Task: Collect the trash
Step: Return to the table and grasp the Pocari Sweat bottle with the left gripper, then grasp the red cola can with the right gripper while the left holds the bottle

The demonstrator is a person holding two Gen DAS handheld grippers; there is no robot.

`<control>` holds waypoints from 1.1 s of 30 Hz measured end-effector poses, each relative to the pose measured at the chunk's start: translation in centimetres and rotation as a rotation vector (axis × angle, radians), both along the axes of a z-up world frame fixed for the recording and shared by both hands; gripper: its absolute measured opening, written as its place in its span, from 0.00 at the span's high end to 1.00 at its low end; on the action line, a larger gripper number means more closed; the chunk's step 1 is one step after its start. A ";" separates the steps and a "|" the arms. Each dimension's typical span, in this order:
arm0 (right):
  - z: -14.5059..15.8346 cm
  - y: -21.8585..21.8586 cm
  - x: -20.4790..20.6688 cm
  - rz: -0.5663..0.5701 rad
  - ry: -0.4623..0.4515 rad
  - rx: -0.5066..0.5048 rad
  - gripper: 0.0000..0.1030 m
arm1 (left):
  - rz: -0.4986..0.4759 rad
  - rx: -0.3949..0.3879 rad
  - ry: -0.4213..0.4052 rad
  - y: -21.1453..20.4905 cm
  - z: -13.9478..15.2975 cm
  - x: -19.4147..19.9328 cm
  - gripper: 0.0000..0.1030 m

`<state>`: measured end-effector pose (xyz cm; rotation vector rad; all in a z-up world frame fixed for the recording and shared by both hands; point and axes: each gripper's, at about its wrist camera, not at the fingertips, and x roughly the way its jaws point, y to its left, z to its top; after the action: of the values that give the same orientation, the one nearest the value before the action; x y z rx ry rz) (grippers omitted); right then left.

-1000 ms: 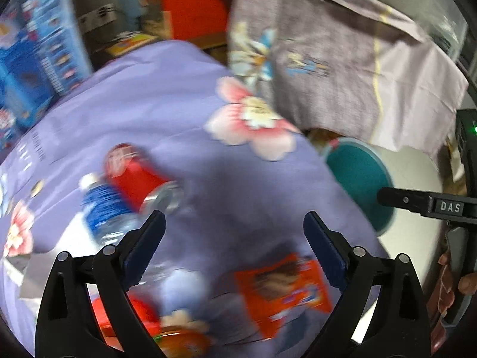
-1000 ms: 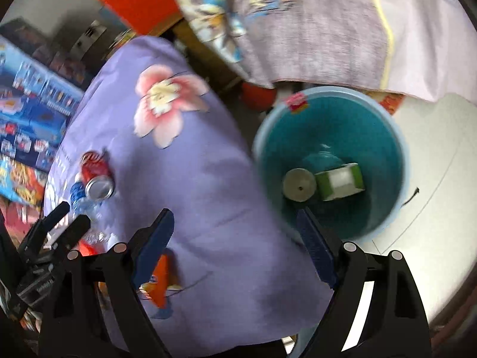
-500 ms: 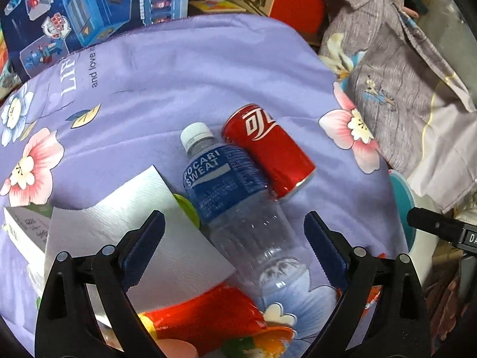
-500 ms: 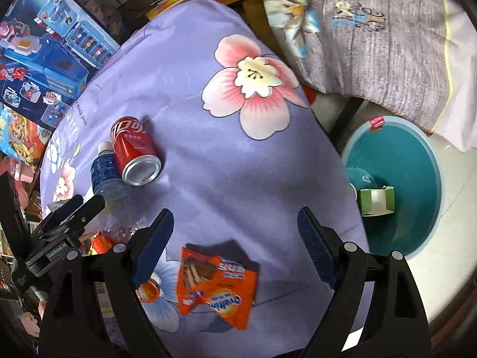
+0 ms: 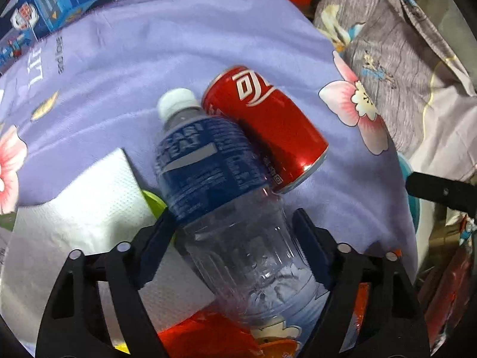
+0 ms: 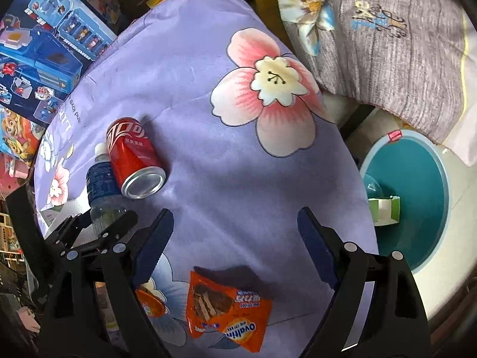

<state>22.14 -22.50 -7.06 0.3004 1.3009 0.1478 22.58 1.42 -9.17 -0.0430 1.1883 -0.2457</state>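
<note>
Bottle [image 5: 220,191] is the piece in hand: a clear plastic one with a blue label and white cap, lying on its side on the purple floral cloth [image 5: 184,50] over the surface, cap toward the far side, its right flank touching the red can [image 5: 268,125]. The left tool [image 5: 235,232] straddles the clear lower body; its jaws have just been closing, and the left pad looks to meet the label's edge while the right pad sits just beside the wall, so I judge the grip not yet made. To do it well, close squarely across the ribbed clear part, not the slippery label, and gently, since thin plastic buckles. Lift straight up so the can is not rolled off, and keep clear of the white paper towel [image 5: 86,208] at near left. The right tool [image 6: 235,238] hangs wide and empty above the orange wrapper [image 6: 226,307]. The teal bin [image 6: 417,208] waits at right, off the surface's edge.
</note>
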 end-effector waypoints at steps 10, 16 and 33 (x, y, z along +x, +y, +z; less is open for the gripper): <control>1.2 5.9 3.8 0.138 -0.033 0.065 0.21 | 0.014 -0.043 -0.011 3.2 1.5 -0.7 0.31; 0.7 11.0 6.6 0.257 -0.016 0.087 0.21 | 0.045 -0.111 -0.006 5.3 1.6 -1.1 0.31; -2.9 11.5 7.9 0.272 0.010 0.121 0.42 | 0.064 -0.075 0.014 5.9 0.6 0.1 0.30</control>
<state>30.01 -11.03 -10.00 0.2259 1.3414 0.4576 22.69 7.35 -8.54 -0.1488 1.1897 -0.2337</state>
